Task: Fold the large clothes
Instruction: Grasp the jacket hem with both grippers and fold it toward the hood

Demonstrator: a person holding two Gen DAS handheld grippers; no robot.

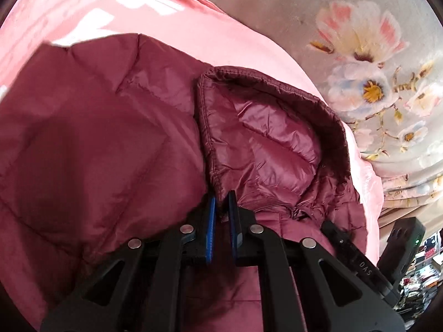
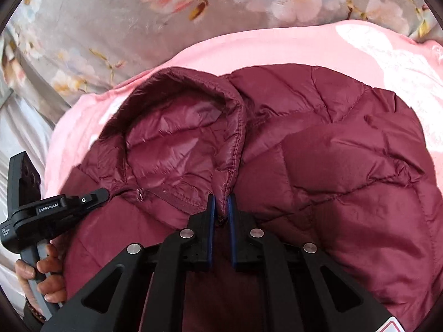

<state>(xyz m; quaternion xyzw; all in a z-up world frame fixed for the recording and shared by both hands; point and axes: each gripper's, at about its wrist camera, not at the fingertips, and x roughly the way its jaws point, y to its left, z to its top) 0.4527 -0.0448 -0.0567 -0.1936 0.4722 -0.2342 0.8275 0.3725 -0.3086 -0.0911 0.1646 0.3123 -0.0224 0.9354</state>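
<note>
**Both tongs pinched at the hood base of the jacket**

Landmark: the hood [image 1: 277, 138] of the maroon quilted down jacket [image 1: 97, 138], which lies spread on a pink plush blanket [image 1: 235, 41] over a grey floral bedspread [image 1: 360, 55]

- Left gripper [image 1: 221, 207]: blue-padded jaws nearly closed, clenched on the seam where one lower corner of the hood opening meets the collar
- Right gripper [image 2: 220, 207]: same posture, clenched on the fabric at the opposite lower corner of the hood [image 2: 180, 138]
- Jacket body [image 2: 346, 179] extends away from the hood on both sides; quilting puffy, shell glossy
- In the right wrist view a hand [image 2: 41, 274] grips the handle of the other tool, beside the hood

Risks, as judged:
- Shell is slick, and each bite looks thin, mostly a seam edge; a lift could pull the fabric out of one pinch and leave the fold crooked
- Puffy fill may spring back, so the hood might not lie flat once turned over
- Plush blanket could drag with the jacket
</note>
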